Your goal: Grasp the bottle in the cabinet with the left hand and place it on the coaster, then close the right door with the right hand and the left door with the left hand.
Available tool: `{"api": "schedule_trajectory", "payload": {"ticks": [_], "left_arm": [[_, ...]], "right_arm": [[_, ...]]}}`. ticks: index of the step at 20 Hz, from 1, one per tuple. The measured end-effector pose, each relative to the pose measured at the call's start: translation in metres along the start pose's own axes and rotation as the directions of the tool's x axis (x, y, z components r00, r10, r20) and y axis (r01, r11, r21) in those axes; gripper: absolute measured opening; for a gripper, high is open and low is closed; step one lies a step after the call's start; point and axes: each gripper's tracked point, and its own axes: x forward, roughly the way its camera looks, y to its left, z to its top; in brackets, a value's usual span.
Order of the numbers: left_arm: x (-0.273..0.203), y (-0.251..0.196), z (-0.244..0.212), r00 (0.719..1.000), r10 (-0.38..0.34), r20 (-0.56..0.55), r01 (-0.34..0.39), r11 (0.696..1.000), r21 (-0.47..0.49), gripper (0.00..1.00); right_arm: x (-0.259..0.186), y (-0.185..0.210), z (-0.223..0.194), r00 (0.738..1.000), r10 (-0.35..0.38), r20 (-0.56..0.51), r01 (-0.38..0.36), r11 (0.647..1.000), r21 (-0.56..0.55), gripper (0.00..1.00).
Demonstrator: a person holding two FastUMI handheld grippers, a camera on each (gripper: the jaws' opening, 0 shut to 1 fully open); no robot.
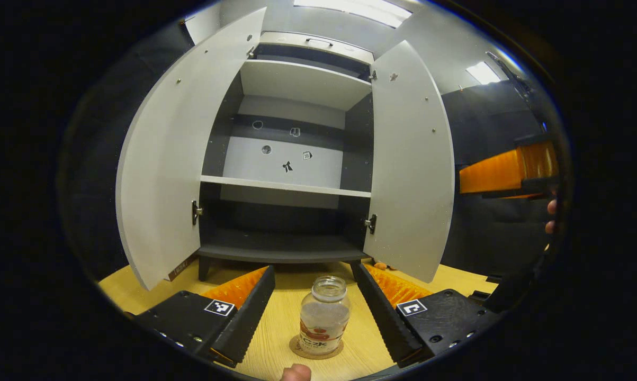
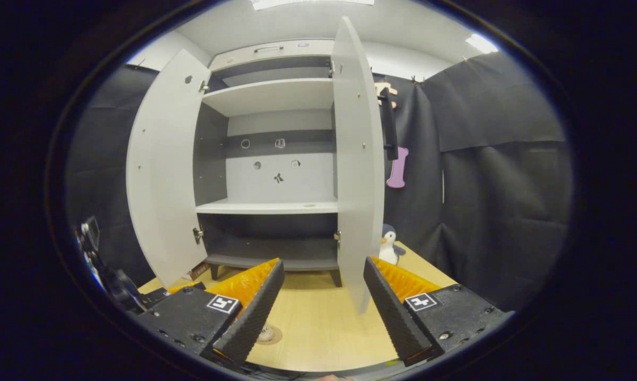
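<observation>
Standing upright on the round coaster (image 1: 316, 349), the bottle (image 1: 323, 315) is seen between the spread fingers of the left gripper (image 1: 315, 312), which is held open with neither finger touching the glass. The coaster lies on the wooden table (image 1: 276, 317), just in front of the cabinet (image 1: 286, 159). In the right gripper view, the right gripper (image 2: 321, 307) is likewise held wide apart, with nothing between its fingers, and the coaster is partly hidden behind its left finger. Farther off, the left door (image 1: 164, 159) and the right door (image 2: 356, 159) are both swung open, and bare shelves are shown inside. A toy penguin (image 2: 387, 244) is set beside the right door.
</observation>
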Motion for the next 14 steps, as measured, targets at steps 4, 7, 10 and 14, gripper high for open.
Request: {"api": "schedule_trajectory", "payload": {"ticks": [4, 7, 10, 14], "left_arm": [[-0.013, 0.027, 0.049, 0.997, 0.069, 0.03, -0.07, 0.997, 0.02, 0.95], [-0.024, 0.05, 0.071, 0.99, 0.138, 0.042, -0.141, 0.989, 0.055, 0.95], [-0.035, 0.066, 0.079, 0.982, 0.183, 0.037, -0.185, 0.979, 0.082, 0.95], [-0.04, 0.076, 0.088, 0.975, 0.218, 0.049, -0.222, 0.971, 0.092, 0.95]], "right_arm": [[0.002, -0.014, 0.024, 0.998, -0.007, 0.064, 0.007, 1.0, -0.007, 0.95], [0.002, -0.036, 0.058, 0.993, -0.003, 0.122, 0.007, 0.999, -0.031, 0.95], [0.006, -0.066, 0.104, 0.982, -0.026, 0.185, 0.035, 0.998, -0.05, 0.94], [0.026, -0.116, 0.166, 0.96, -0.094, 0.262, 0.109, 0.993, -0.044, 0.99]]}}
